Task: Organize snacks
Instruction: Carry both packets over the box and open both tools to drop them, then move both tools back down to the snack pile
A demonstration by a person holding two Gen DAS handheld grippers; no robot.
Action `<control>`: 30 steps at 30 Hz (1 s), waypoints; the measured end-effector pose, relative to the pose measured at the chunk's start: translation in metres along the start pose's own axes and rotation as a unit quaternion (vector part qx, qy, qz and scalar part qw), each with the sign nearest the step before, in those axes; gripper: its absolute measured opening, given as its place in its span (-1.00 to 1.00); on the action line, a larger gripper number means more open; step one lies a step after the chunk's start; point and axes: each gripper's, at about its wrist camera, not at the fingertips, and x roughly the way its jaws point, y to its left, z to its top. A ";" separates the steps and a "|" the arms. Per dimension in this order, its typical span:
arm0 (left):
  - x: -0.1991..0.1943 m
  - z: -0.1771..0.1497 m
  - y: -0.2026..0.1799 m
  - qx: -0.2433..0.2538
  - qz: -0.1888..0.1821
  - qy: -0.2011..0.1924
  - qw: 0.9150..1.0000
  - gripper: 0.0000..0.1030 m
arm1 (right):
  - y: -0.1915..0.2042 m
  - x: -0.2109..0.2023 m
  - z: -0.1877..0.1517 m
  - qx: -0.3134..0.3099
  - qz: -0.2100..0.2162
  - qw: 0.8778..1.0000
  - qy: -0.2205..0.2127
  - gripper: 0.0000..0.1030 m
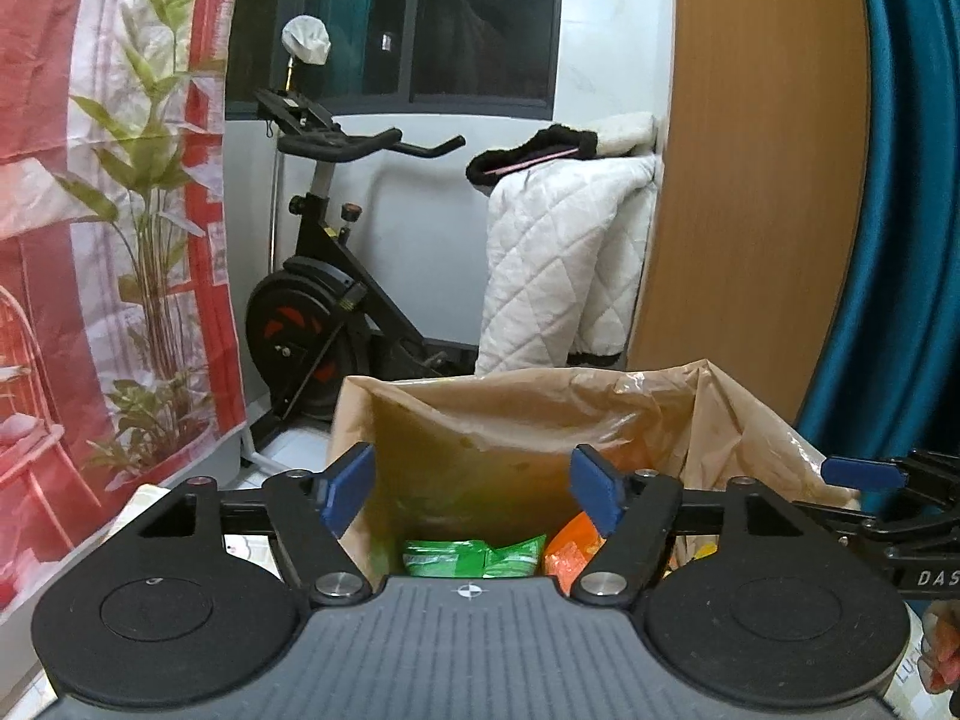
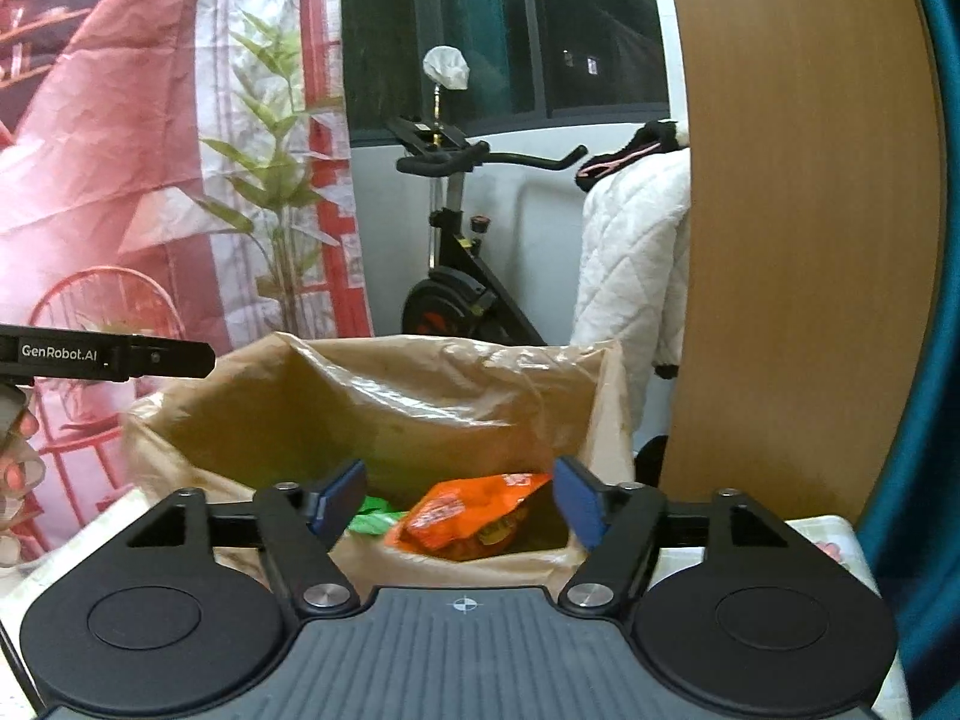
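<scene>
Snacks are already sitting down inside the brown bag (image 1: 516, 420), two that I can count: one green packet (image 1: 474, 558) and one orange packet (image 2: 474, 516). Both grippers hang just over the near rim with their jaws spread and nothing between the pads, so both are released. From the left gripper (image 1: 474, 489) the green packet lies straight ahead and below, with the orange one off toward its right finger. From the right gripper (image 2: 459, 501) it flips: the orange packet is dead ahead and below, tilted with its long side running up toward the right, and the green one peeks out by the left finger. So I'd guess each hand is nearer its own packet. One bag, two packets, two grippers. The bag stands on a pale surface (image 2: 834, 534).
</scene>
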 end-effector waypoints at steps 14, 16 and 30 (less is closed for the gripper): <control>-0.058 -0.040 0.024 -0.027 -0.004 0.005 1.000 0.80 | 0.025 -0.053 -0.020 0.005 0.014 1.000 -0.027 0.82; -0.062 -0.049 0.027 -0.027 -0.003 0.012 1.000 0.80 | 0.029 -0.056 -0.024 -0.001 0.016 1.000 -0.024 0.82; -0.073 -0.107 0.048 -0.047 0.010 0.070 0.996 0.80 | 0.044 -0.052 -0.075 0.010 0.007 0.999 0.029 0.82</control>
